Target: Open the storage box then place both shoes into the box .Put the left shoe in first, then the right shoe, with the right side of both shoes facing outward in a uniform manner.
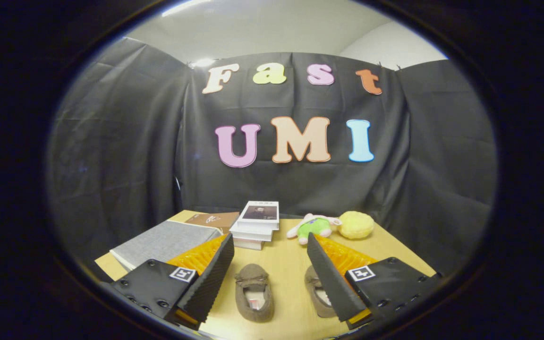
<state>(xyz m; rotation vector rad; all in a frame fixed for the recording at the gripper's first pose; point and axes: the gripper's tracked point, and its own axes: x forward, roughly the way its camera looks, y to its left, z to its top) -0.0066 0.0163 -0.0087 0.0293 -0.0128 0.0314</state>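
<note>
Your tongs (pixel 270 278) are spread wide, the two fingers (pixel 210 278) standing well apart with an open gap between them and nothing pressed by either. Each finger slants inward as it reaches forward, ribbed inner faces turned toward one another. A square marker plate sits on the body behind each finger, one on either side. You hold the tongs raised above the desk (pixel 284 264), tipped slightly downward, and roughly level from side to side.

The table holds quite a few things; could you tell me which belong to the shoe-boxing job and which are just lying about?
Job: grey box, closed; left shoe between the open tool's fingers; right shoe.

Lying about: book stack, brown book, plush toy, yellow ball.
</note>
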